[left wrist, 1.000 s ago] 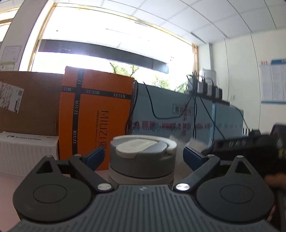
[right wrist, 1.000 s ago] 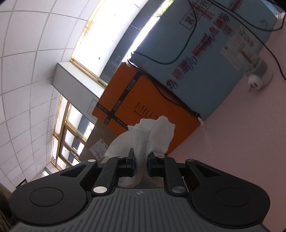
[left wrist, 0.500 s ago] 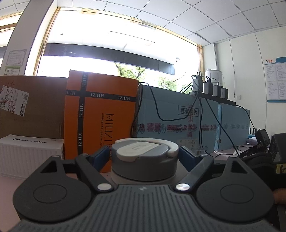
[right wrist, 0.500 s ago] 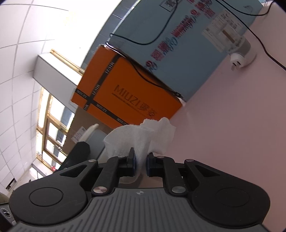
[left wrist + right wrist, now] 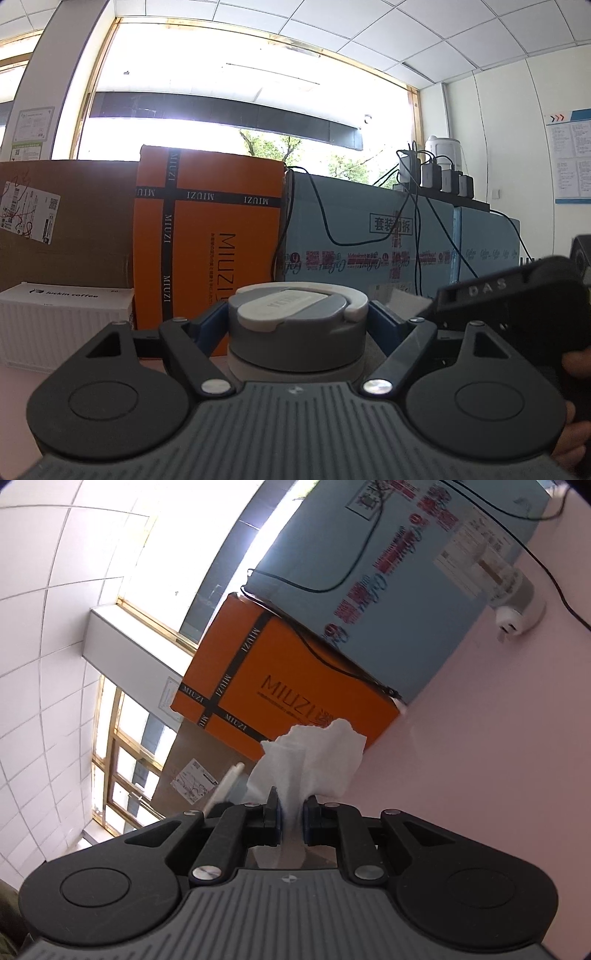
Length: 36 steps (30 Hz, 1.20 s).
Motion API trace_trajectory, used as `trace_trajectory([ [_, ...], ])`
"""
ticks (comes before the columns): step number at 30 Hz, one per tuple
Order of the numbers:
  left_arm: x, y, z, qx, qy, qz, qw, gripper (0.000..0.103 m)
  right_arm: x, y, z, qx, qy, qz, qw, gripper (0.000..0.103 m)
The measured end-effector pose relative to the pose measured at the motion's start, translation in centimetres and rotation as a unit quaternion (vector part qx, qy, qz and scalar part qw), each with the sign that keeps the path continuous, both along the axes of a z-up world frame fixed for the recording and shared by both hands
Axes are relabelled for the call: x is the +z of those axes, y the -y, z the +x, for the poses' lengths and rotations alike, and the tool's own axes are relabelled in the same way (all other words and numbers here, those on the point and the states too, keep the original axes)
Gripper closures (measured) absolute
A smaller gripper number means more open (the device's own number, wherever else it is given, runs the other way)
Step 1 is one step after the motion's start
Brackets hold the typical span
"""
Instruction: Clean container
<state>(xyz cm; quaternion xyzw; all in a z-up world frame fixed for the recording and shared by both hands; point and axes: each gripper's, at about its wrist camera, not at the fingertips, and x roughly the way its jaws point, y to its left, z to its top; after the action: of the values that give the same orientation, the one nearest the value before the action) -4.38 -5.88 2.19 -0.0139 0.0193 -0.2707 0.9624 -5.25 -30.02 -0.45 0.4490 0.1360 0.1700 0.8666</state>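
Note:
A grey container [image 5: 295, 328] with a white-and-grey lid stands upright between the blue pads of my left gripper [image 5: 295, 321], which is shut on its sides. My right gripper [image 5: 291, 818] is shut on a crumpled white paper towel [image 5: 314, 760]; it is rolled sideways over the pink table. In the left wrist view the right gripper's black body [image 5: 517, 306] sits close to the container's right side. In the right wrist view a white edge of the lid [image 5: 225, 786] shows just left of the towel.
An orange MIUZI box [image 5: 207, 243], a brown carton [image 5: 66, 221], a white coffee box [image 5: 62, 325] and a light blue box [image 5: 369, 236] with black cables line the back of the pink table [image 5: 480, 738]. A white plug adapter [image 5: 517, 605] lies by the blue box.
My left gripper's pads have closed in against the container. My right gripper with the towel has come closer to the container's right side and rolled.

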Motion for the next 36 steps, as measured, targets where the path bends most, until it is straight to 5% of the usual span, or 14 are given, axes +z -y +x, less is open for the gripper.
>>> trace_trajectory([
  [26,-0.1,-0.2,0.3,0.000,-0.001,-0.003,1.0000,0.025,-3.6,-0.3,2.9,0.014,-0.114,-0.020,0.993,0.091],
  [36,-0.1,0.0,0.2,0.001,-0.002,-0.003,1.0000,0.025,-2.0,0.4,1.0,0.015,-0.062,0.008,0.998,0.091],
])
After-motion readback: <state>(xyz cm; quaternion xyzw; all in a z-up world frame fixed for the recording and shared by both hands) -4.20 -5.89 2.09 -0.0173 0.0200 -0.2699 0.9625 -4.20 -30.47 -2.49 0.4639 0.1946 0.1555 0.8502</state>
